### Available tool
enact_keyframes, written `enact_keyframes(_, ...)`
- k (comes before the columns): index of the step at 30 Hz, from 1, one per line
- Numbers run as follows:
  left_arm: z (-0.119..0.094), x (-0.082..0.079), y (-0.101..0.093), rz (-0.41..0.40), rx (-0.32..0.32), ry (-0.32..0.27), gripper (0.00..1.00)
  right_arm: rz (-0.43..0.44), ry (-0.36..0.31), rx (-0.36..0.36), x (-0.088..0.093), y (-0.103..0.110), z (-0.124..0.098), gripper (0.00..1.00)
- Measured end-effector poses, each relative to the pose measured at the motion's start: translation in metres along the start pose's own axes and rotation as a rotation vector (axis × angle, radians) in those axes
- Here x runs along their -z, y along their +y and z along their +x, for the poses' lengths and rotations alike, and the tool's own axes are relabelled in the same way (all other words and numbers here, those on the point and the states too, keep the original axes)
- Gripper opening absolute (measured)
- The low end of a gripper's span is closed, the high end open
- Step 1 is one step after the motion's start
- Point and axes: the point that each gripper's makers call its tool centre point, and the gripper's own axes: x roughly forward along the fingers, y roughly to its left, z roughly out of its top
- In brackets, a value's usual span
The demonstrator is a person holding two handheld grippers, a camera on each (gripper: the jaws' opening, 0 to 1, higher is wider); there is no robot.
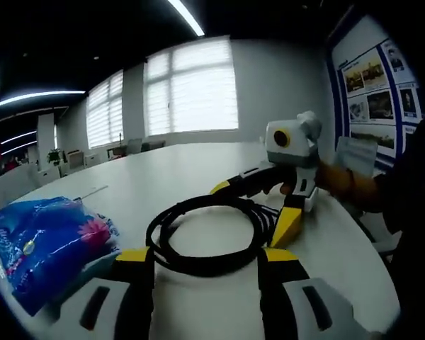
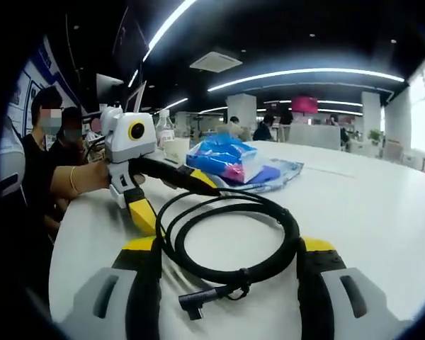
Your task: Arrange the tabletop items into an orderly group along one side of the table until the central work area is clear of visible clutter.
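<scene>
Coiled black cable (image 1: pixel 211 237) lies on the white surface (image 1: pixel 198 170), floppy and light; take it across the bundled loops. Both hand-held grippers, left (image 1: pixel 207 256) and right (image 2: pixel 228 246), stand open around it; blue packet (image 1: pixel 46 244) probably soft, beside the cable.

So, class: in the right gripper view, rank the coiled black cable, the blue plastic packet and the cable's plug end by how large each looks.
1. Coiled black cable, largest, though it lies nearest the camera.
2. Blue plastic packet, farther off, so its true size is unsure.
3. Plug end, clearly smallest.
</scene>
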Motion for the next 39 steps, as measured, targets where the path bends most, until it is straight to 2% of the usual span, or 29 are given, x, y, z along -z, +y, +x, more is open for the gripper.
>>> enact_keyframes(15, -0.014, -0.017, -0.016, 0.020, -0.003, -0.038, 0.57, -0.033, -0.021, 0.001, -0.014, 0.016, -0.015, 0.75)
enact_keyframes(28, -0.021, -0.009, -0.027, -0.002, 0.001, -0.021, 0.57, -0.033, -0.002, -0.013, -0.007, 0.028, -0.019, 0.75)
enact_keyframes(39, -0.021, 0.003, -0.031, 0.006, -0.012, 0.013, 0.57, -0.050, 0.056, -0.028, 0.008, 0.033, -0.014, 0.74)
